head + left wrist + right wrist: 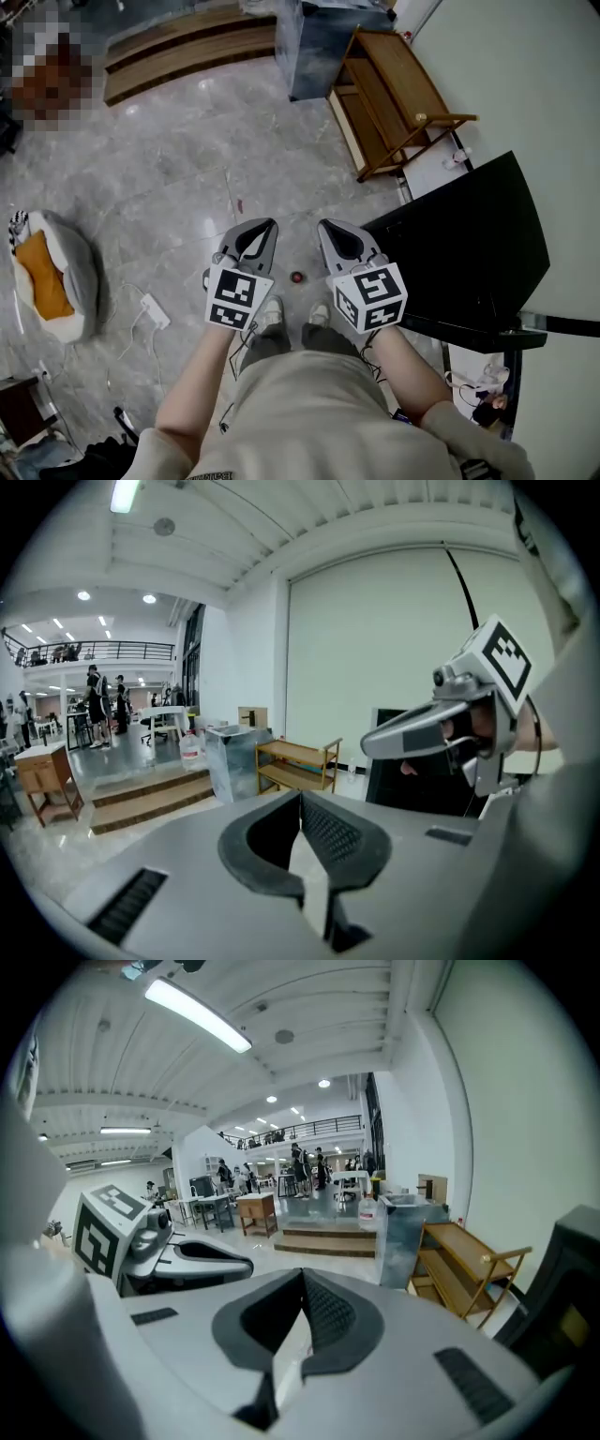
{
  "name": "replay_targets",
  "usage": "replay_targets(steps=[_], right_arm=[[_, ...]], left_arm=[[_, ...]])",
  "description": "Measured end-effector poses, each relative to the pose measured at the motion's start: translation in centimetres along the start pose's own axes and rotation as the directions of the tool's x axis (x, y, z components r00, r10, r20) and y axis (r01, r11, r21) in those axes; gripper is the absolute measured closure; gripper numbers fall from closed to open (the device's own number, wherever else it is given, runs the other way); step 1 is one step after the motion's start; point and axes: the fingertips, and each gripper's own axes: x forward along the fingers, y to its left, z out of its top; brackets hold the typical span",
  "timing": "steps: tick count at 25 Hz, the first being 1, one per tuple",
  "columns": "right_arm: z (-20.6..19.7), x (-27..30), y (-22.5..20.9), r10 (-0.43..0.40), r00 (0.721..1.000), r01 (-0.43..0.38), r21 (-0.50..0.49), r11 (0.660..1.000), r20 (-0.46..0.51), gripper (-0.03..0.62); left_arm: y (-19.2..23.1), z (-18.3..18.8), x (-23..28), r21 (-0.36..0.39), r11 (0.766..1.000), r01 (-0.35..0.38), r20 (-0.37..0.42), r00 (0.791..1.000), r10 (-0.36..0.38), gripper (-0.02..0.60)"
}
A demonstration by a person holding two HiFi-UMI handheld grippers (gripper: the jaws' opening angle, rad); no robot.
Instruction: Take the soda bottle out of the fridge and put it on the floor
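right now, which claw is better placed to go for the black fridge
Right. The right claw sits beside the black fridge; the left claw is farther, with the right one between. Both are shut and empty.

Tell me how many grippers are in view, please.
2. The left gripper is over the floor ahead of the person's feet; the right gripper is beside it, nearer the black fridge. Both are shut, empty. None seems hidden.

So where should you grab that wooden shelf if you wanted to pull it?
Probably the round bar across the top of the wooden shelf, at the end nearest the black fridge. It is thin, level and stands clear of the boards, so jaws could close over it from above.
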Motion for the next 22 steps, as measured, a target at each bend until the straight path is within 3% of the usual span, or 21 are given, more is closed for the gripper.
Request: replay_targets(steps=[6, 10, 13, 18, 22], right_arm=[[6.8, -4.2, 0.0, -0.029, 0.991, 0.036, -0.057, 0.998, 0.134, 0.597], [9.5, -6.6, -0.9, -0.067, 0.978, 0.081, -0.066, 0.994, 0.197, 0.597], [11.4, -8.8, -1.0, -0.077, 0.966, 0.099, -0.076, 0.992, 0.245, 0.597], [14.6, -12.8, -0.5, -0.073, 0.941, 0.113, -0.102, 0.988, 0.33, 0.598], [17.3, -16.1, 0.0, -0.049, 0.914, 0.107, -0.122, 0.987, 0.403, 0.598]], left_arm=[[0.5, 5.7, -3.1, 0.043, 0.999, -0.017, 0.106, 0.994, 0.012, 0.574], [0.9, 8.8, -4.5, 0.055, 0.998, -0.042, 0.153, 0.988, 0.033, 0.574], [0.3, 11.6, -6.2, 0.104, 0.994, -0.044, 0.197, 0.98, 0.022, 0.574], [-1.5, 16.4, -9.2, 0.171, 0.984, -0.044, 0.285, 0.958, -0.007, 0.574], [-3.1, 20.0, -11.6, 0.172, 0.984, -0.036, 0.371, 0.928, -0.031, 0.574]])
